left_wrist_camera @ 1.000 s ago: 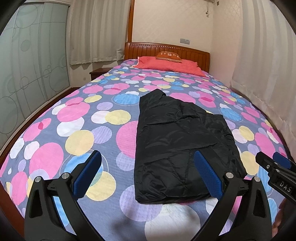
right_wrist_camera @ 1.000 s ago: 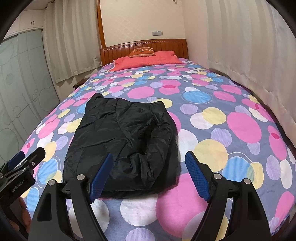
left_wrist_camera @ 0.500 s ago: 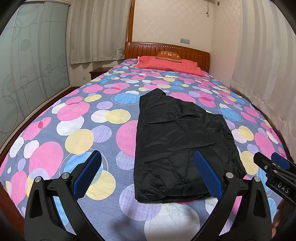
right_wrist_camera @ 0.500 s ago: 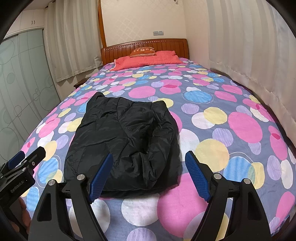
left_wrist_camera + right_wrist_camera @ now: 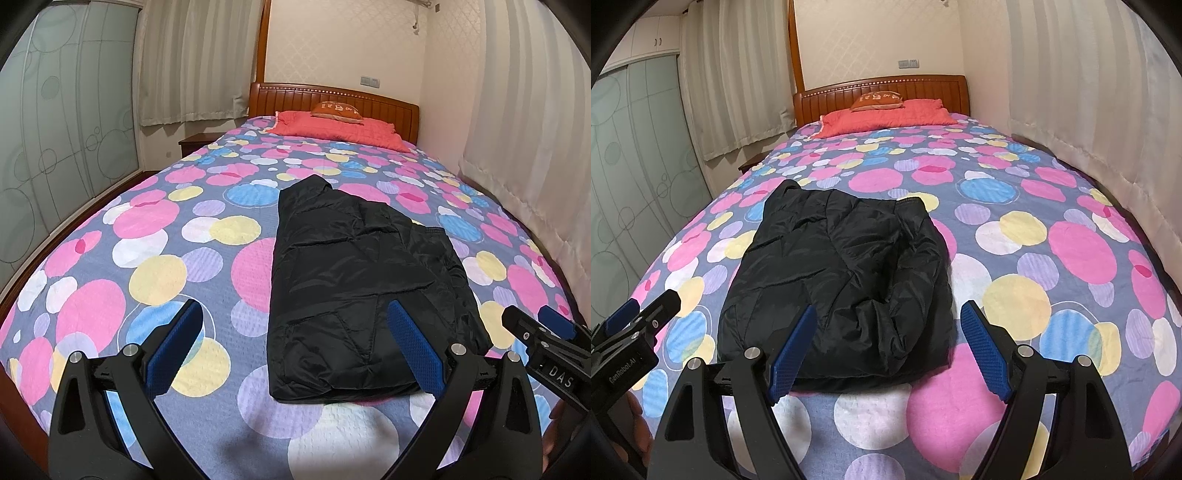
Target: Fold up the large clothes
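Left gripper (image 5: pixel 295 345): blue-padded fingers (image 5: pixel 175 345) spread wide apart, nothing between them, held above the near end of the bed (image 5: pixel 155 236). Right finger pad seen in front of the jacket's near right part, left pad over the bedspread to the jacket's left.

Right gripper (image 5: pixel 886 349): fingers (image 5: pixel 984 350) likewise spread wide, empty, held above the bed's near end. Left pad in front of the jacket's near edge, right pad over the bedspread just right of it. Seen also at the right edge of the left wrist view, a black tip with blue pad (image 5: pixel 543 332).

Black puffy jacket (image 5: pixel 362 280), also (image 5: pixel 838 284), folded into a long rectangle, flat on the bedspread, running lengthwise from the near end toward the middle of the bed. Right side bulkier and more creased, left side smoother. Touching neither gripper.

Bedspread grey-blue with pink, yellow, blue, white and lilac circles. Red quilt (image 5: pixel 336 129) across the far end, small orange cushion (image 5: pixel 336 109) on top, against the wooden headboard (image 5: pixel 332 98). Curtains (image 5: pixel 192 59) at the far left and along the right side; frosted sliding doors (image 5: pixel 62 122) with circle pattern on the left.
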The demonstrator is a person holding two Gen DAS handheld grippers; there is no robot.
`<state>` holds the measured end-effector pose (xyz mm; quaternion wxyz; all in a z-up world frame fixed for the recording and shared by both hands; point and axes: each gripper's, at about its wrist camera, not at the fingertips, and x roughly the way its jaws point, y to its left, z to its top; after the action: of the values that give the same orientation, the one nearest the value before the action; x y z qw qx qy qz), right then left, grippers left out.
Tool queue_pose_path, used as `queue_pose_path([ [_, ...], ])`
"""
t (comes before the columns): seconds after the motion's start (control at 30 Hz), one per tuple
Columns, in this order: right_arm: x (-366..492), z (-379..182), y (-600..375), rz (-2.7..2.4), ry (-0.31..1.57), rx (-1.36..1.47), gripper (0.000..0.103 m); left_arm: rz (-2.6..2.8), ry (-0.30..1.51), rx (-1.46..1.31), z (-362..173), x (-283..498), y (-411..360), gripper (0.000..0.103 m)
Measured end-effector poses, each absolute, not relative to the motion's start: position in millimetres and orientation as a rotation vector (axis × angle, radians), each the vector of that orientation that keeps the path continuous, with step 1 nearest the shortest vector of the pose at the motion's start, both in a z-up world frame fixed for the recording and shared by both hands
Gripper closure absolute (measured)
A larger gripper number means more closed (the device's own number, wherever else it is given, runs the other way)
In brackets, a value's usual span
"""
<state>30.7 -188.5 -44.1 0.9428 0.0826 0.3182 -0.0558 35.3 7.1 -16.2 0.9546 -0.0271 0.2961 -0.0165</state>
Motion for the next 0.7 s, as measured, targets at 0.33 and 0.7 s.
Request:
queue_pose_path([
  [0.33, 30.8, -45.5, -186.0, -0.115, 0.65, 0.166, 0.024, -0.04, 0.6, -0.059, -15.5, 32.7, 4.6, 0.003],
  [0.7, 30.2, -45.2, -184.7, -0.114, 0.65, 0.166, 0.024, -0.031, 0.597, -0.053, -14.4, 31.1, 2.2, 0.003],
])
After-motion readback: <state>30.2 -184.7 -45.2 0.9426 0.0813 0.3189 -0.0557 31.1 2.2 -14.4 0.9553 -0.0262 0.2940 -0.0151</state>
